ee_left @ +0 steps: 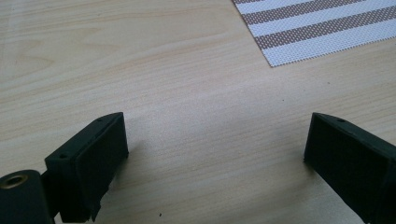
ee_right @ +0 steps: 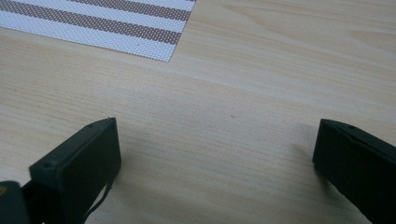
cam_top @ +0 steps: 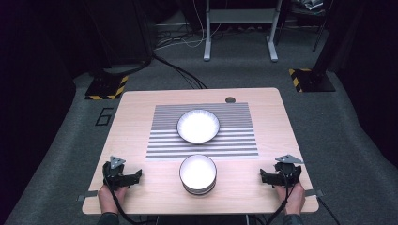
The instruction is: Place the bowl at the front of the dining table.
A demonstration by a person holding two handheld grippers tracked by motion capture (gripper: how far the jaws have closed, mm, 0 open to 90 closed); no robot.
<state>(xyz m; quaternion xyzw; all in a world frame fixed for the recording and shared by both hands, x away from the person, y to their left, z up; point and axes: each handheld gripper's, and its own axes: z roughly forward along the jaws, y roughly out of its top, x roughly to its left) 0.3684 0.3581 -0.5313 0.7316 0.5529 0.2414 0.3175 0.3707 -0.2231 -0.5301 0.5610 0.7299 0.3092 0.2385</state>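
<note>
A white plate with a dark rim (cam_top: pixel 198 125) lies in the middle of a striped placemat (cam_top: pixel 203 140). Nearer the front edge, a white bowl (cam_top: pixel 197 174) stands on the bare wood just off the mat. My left gripper (cam_top: pixel 136 175) rests at the front left corner of the table, open, with nothing between its jaws (ee_left: pixel 215 144). My right gripper (cam_top: pixel 264 175) rests at the front right corner, also open and empty (ee_right: pixel 217 149). Both point inward toward the bowl, well apart from it. A corner of the placemat (ee_left: pixel 317 28) shows in each gripper view (ee_right: pixel 116 23).
The light wooden table (cam_top: pixel 141 117) has a round cable hole (cam_top: pixel 230 99) at its back edge. Beyond it are grey carpet, cables, a white desk frame (cam_top: pixel 239 28) and two stands with yellow-black bases (cam_top: pixel 107 87) (cam_top: pixel 310 79).
</note>
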